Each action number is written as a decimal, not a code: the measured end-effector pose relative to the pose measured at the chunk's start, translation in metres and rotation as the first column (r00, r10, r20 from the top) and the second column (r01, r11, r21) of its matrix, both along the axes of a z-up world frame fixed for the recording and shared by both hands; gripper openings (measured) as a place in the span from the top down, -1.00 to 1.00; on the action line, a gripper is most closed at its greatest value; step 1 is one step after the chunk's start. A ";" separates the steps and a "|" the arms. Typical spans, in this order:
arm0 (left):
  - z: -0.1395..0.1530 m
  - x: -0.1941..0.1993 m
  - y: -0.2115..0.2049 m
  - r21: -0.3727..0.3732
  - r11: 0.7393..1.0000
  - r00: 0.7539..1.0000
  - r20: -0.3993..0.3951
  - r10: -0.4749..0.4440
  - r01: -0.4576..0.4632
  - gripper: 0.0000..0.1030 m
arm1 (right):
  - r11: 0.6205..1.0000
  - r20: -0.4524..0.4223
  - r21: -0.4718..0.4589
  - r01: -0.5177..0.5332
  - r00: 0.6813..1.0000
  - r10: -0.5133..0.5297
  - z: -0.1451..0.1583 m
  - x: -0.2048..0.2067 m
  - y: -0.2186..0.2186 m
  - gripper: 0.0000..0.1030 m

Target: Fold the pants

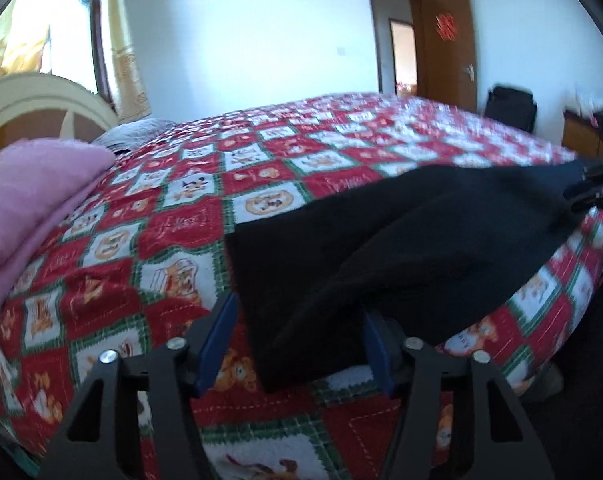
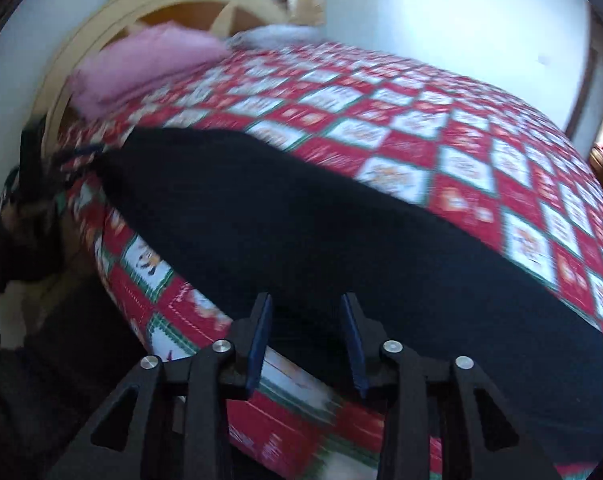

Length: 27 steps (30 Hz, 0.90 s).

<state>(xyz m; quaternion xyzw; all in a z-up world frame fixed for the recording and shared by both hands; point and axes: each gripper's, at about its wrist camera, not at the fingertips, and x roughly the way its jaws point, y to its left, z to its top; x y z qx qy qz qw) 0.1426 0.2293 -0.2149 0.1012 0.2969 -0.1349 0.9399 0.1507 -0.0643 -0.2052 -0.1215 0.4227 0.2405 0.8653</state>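
Note:
Black pants [image 1: 401, 240] lie stretched out flat along the near edge of a bed; in the right wrist view the pants [image 2: 301, 220] run as a long dark band. My left gripper [image 1: 299, 308] is open over one end of them. The cloth sits between the jaws against the right finger [image 1: 375, 344], and bare bedspread shows beside the left finger. My right gripper [image 2: 306, 298] stands open at the pants' near edge, with black cloth between and below its blue pads.
A red, white and green checked bedspread [image 1: 173, 224] covers the bed. Folded pink cloth [image 1: 33, 192] lies by the cream headboard [image 1: 29, 96]. A brown door [image 1: 449, 40] and a black bag [image 1: 509, 106] stand beyond the far side.

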 end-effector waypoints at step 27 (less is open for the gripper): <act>-0.007 -0.003 0.020 0.020 0.998 0.998 0.020 -0.055 0.055 -0.12 | 0.975 0.014 -0.188 -0.121 0.992 0.126 -0.032 -0.011 0.041 0.89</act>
